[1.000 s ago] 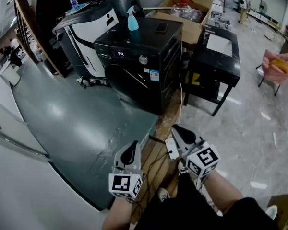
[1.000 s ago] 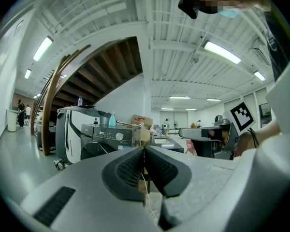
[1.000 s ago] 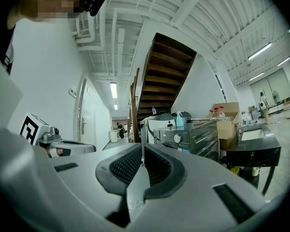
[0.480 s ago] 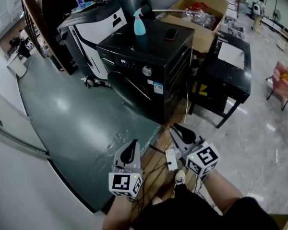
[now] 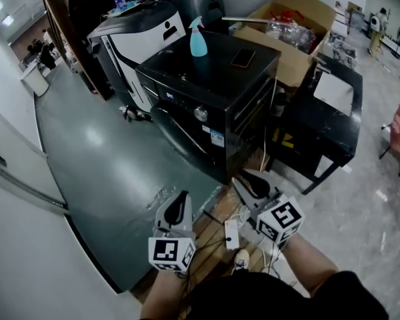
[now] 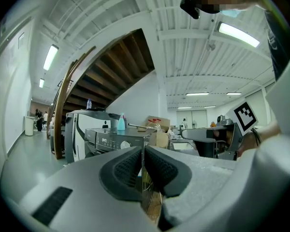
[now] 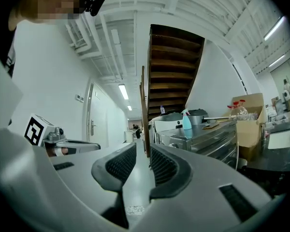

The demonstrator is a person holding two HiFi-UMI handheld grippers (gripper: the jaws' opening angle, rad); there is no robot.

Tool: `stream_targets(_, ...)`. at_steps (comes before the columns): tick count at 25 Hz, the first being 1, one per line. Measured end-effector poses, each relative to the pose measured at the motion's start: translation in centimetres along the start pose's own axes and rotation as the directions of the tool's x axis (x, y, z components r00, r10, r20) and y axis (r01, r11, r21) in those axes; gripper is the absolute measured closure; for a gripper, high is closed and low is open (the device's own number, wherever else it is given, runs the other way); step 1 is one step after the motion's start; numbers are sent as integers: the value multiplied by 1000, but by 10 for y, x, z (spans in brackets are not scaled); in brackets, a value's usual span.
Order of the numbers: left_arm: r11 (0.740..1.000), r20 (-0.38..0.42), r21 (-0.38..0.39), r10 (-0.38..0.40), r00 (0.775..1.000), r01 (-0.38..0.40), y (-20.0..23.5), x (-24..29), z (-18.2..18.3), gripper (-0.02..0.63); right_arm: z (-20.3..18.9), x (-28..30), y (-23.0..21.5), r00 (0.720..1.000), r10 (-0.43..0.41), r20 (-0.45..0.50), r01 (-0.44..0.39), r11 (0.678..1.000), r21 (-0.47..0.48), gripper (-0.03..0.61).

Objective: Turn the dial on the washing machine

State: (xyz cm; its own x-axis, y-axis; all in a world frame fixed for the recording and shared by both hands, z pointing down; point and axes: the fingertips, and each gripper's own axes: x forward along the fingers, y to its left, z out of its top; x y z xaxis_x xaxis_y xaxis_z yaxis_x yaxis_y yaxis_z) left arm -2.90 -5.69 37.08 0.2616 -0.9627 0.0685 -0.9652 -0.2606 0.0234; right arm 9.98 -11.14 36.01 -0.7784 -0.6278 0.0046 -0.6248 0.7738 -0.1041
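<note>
The black washing machine stands ahead across the floor, its round silver dial on the front panel. Both grippers are held low near my body, well short of it. My left gripper is shut with nothing between its pads; in the left gripper view the dial shows just above the jaws. My right gripper is opening, with a clear gap and nothing between its pads. In the right gripper view the machine lies ahead and to the right.
A blue spray bottle and a phone lie on the machine's top. A white-and-black appliance stands to its left, and a cardboard box and a black table to its right. A power strip and cables lie at my feet.
The washing machine has come nearer and shifted right in the head view as I step toward it. Both grippers keep their places low in front of me.
</note>
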Motion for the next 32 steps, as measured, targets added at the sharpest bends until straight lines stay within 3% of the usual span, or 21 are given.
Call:
stream_targets(11, 999, 12, 21, 37, 999, -37, -7, 38, 10, 600, -8, 6, -29, 999, 38, -20, -38, 999, 29, 474)
stream_targets(23, 999, -17, 29, -15, 1000, 16, 9, 90, -2, 399, -13, 33, -48, 1000, 19, -22, -19, 999, 34, 445)
stream_targets(32, 995, -69, 37, -94, 993, 97, 45, 149, -24, 362, -34, 81, -70, 998, -30, -59, 33, 998, 50, 437)
